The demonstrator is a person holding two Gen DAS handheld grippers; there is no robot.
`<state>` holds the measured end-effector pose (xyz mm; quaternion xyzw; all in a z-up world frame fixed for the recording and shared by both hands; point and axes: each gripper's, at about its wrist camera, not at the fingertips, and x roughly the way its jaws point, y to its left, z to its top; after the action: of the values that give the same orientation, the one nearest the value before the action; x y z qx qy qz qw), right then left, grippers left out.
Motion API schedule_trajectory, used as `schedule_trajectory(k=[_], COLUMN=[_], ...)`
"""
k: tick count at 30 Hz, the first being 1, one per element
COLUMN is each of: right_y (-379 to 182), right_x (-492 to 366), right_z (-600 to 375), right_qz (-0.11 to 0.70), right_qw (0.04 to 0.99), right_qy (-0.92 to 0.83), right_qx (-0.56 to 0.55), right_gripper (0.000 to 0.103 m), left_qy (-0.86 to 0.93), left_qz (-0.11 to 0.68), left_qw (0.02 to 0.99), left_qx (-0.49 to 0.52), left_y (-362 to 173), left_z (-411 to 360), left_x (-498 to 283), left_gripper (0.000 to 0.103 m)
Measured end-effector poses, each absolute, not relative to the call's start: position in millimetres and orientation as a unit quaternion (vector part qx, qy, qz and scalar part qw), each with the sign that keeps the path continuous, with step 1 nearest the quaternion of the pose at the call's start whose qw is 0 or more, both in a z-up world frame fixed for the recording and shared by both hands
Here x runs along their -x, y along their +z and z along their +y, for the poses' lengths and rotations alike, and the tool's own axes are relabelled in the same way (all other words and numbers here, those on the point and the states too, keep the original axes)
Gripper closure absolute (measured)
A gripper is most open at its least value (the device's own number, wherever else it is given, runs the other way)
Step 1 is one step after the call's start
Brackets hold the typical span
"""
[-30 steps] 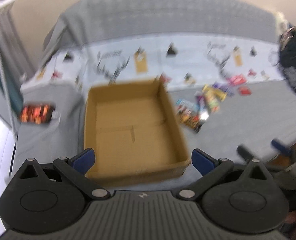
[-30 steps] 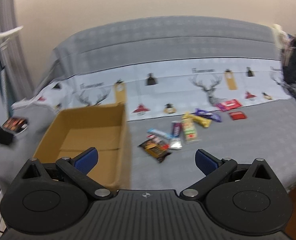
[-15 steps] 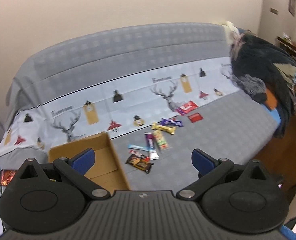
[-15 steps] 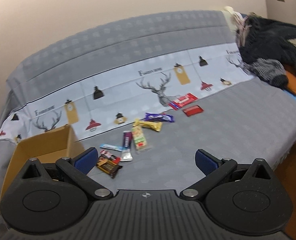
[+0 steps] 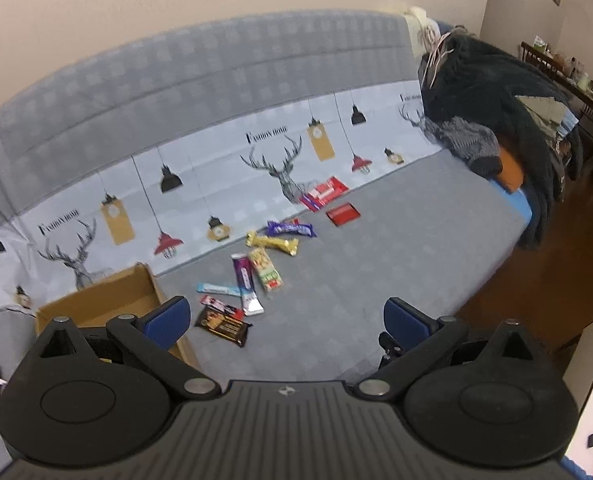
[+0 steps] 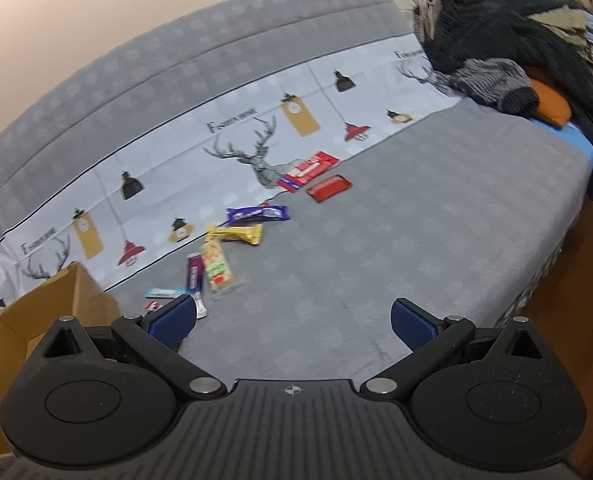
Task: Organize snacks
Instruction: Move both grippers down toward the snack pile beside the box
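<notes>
L gripper wide, empty | R gripper wide, empty | snacks strewn on sofa seat, right of cardboard box | likely light, crinkly, slippery wrappers; pinch mid-bar across width

Sofa bed, grey cover with a pale deer-and-lamp printed band along its back edge. Lying on it: open cardboard box toward the left end; a loose trail of wrapped snack bars running from beside the box toward the back edge; two red packets at the trail's far end; heaped dark clothing at the right end.
</notes>
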<state>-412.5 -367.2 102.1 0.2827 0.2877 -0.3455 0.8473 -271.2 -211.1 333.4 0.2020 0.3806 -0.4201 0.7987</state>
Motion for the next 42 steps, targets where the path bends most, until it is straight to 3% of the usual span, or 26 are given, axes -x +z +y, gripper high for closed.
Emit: schedule_trajectory(k=[33, 42], right_y=[40.9, 29.3], right_x=[364.5, 351.7], right_z=[-424.8, -430.4], right_qz=[0.347, 0.356], right_qw=[0.818, 0.818], right_qy=[-0.353, -0.346], right_qx=[-0.293, -0.291], right_gripper=[0.000, 0.000], left_qy=[-0.398, -0.394], left_qz=[0.454, 0.432], left_qw=[0.780, 0.793], left_qx=[-0.167, -0.173], left_y=[269.5, 260.8], left_z=[-295.7, -306.1], left_x=[176.5, 169.6], left_gripper=[0.000, 0.000])
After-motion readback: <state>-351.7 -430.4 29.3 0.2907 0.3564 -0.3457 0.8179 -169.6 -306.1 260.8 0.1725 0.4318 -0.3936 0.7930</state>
